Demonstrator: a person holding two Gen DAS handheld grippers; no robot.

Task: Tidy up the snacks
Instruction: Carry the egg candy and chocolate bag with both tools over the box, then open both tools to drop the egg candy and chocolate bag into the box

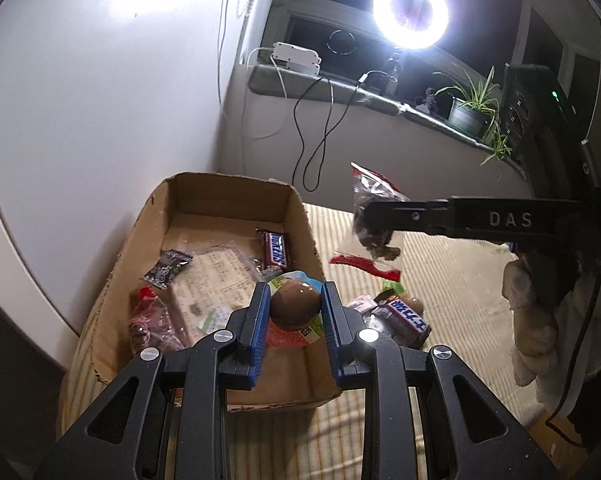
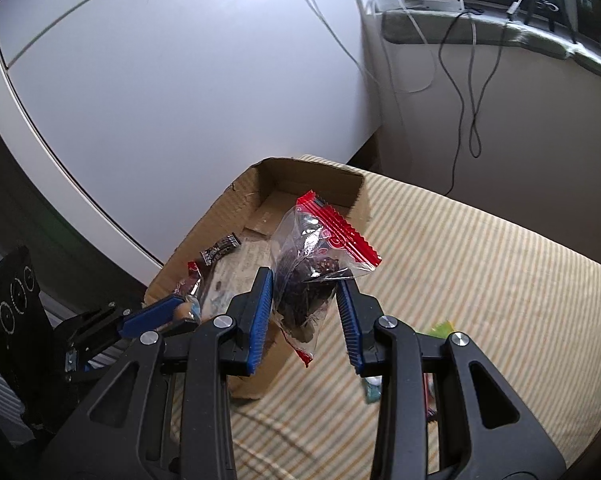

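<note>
Left gripper [image 1: 294, 314]: black plastic frame, triangular cutouts, silver round screws, blue ribbed fingers [image 1: 259, 316]. Right gripper [image 2: 306, 308]: same build, white "DAS" lettering on its side. White knit glove [image 1: 540, 320], black cable.

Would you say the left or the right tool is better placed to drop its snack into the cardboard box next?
Probably the left tool: its brown egg snack appears over the cardboard box, while the right tool holds the clear packet beyond its rim.

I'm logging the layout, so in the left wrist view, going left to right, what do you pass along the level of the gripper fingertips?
Red-wrapped snack in the cardboard box → brown egg snack held in the left gripper → Snickers bar on the striped cloth → gloved hand holding the right gripper.
</note>
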